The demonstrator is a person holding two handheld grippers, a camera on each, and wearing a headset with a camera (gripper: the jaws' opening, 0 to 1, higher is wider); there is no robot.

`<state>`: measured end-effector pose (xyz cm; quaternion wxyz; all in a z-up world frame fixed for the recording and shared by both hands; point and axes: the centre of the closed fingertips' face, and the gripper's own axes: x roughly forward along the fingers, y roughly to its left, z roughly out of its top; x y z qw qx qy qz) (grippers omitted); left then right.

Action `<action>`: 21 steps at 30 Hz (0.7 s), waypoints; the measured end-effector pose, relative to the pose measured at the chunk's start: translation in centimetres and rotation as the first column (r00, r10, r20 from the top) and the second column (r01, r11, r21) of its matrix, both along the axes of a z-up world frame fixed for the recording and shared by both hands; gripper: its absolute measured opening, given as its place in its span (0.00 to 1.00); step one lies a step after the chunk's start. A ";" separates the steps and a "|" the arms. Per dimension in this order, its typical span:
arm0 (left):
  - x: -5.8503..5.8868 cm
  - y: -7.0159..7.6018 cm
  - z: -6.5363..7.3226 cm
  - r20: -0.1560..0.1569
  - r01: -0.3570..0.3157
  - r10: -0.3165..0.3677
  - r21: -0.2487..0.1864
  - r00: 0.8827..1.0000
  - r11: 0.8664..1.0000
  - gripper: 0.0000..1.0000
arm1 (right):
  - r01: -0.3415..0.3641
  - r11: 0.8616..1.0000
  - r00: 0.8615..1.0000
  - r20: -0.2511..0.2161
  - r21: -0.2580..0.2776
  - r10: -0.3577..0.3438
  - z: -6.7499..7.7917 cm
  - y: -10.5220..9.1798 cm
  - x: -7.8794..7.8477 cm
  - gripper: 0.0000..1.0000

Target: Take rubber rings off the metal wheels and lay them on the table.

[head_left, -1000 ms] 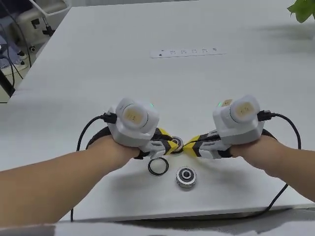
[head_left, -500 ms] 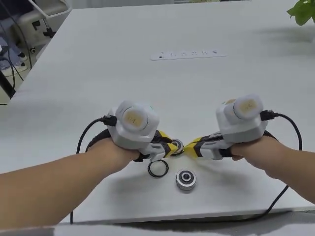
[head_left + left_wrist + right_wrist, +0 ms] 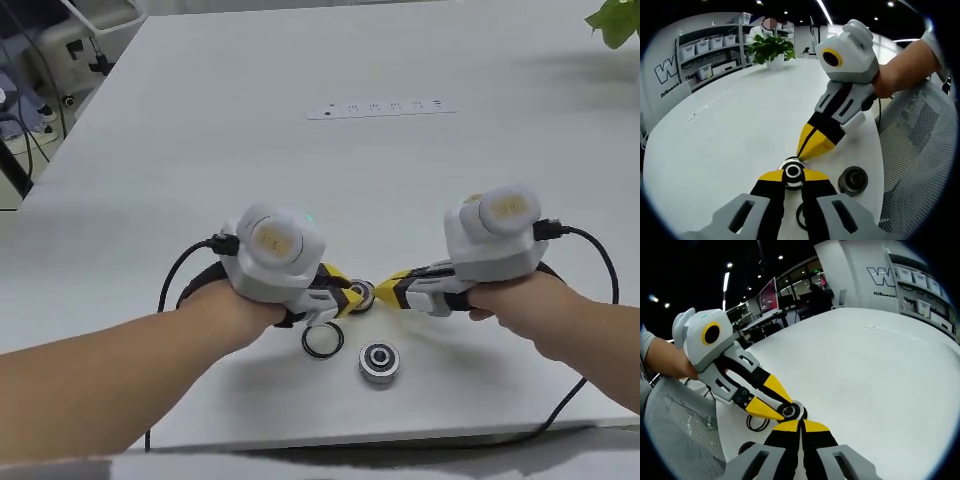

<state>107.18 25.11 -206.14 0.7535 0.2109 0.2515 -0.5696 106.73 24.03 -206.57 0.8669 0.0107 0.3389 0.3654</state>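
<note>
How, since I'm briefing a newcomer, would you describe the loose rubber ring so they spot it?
On the white table, look near its front edge, by the left gripper. The rubber ring lies flat, beside a free metal wheel. It is a thin black hoop with table showing through, unlike the solid silver wheel.

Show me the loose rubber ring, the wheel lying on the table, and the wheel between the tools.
loose rubber ring (image 3: 322,356), head view, near side of its band
wheel on the table (image 3: 379,361), head view, centre hub
gripped wheel (image 3: 793,172), left gripper view, centre hub
</note>
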 end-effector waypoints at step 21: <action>0.0 0.0 0.0 0.020 0.008 -0.008 0.013 1.000 1.000 0.07 | -0.034 0.999 0.999 0.019 0.034 0.033 0.6 1.1 -0.1 0.00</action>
